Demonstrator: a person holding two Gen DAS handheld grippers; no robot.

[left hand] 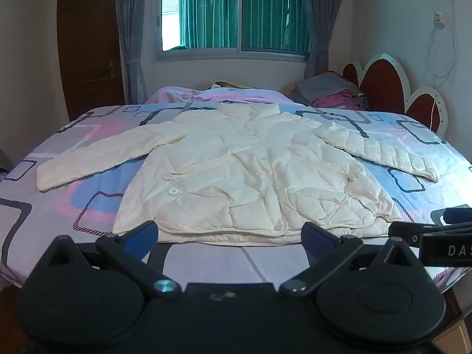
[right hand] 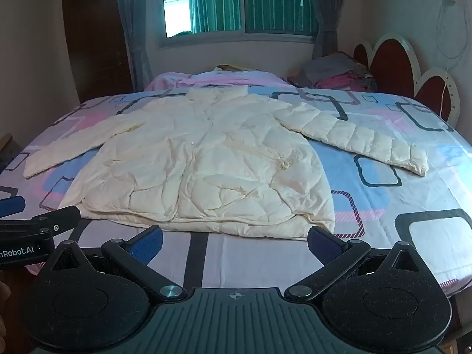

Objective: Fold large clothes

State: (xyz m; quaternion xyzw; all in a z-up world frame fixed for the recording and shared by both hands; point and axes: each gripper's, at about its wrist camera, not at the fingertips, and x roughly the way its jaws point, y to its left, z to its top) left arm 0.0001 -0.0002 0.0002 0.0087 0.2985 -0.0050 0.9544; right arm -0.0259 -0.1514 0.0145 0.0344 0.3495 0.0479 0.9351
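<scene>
**Op A:** Jaw check, L side?

**Op B:** My left gripper (left hand: pixel 230 237) is spread wide, blue pads (left hand: pixel 146 234) well apart, nothing btwn them. It hangs just short of the jacket's hem, not touching.

**Op A:** R?

**Op B:** Same. Right gripper (right hand: pixel 234 240) splayed fully, empty, over the bare sheet near the hem. (Each cam catches the other unit at its frame edge.)

**Op A:** Where's the garment?

**Op B:** I see the cream quilted jacket (left hand: pixel 250 171) lying flat on the bed (left hand: pixel 59 206), front up, collar toward the window (left hand: pixel 233 14), both sleeves out to the sides. Buttons (left hand: pixel 172 191) show on its front panel.

**Op A:** Anything holding stuff?

**Op B:** No bins I can see. A pile of clothes (right hand: pixel 339 73) sits at the far corner by the headboard (right hand: pixel 392 65); can't tell what's in it.
</scene>
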